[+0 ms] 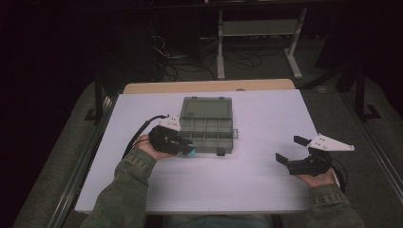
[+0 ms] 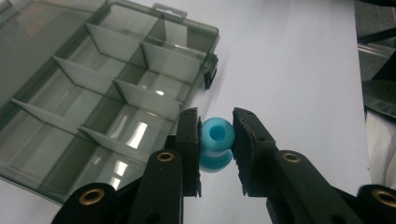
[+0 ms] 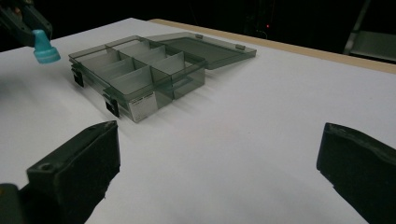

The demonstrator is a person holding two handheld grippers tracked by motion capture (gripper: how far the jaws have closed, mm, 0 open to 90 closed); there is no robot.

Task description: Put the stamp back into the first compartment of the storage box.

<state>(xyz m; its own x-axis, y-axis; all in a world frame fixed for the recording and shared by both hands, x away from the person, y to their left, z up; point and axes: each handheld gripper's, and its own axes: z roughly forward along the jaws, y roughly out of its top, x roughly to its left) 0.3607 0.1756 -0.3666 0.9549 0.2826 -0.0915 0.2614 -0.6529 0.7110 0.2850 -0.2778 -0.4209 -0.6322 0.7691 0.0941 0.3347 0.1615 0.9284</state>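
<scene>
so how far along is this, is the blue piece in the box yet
Not yet. Done: the compartment box lies open on the table, lid folded back, compartments apparently empty. In hand: the left gripper is shut on the blue piece, held just off the box's near corner. Left: probably moving it over a compartment and letting go. The right gripper is open and holds nothing, off to the side.

Your left tongs [image 2: 215, 154] are black with brass-coloured rivets, and between them sits a bright turquoise bead [image 2: 216, 144]. At the upper left of the left gripper view, the compartment box [image 2: 93, 93] is smoky translucent grey-green with black latches. Your counter [image 1: 266, 156] is plain white, with a tan wooden edge at its far side. Your right tongs [image 1: 291, 151] are black under a white plate, and your sleeves [image 1: 121, 190] are olive green.
</scene>
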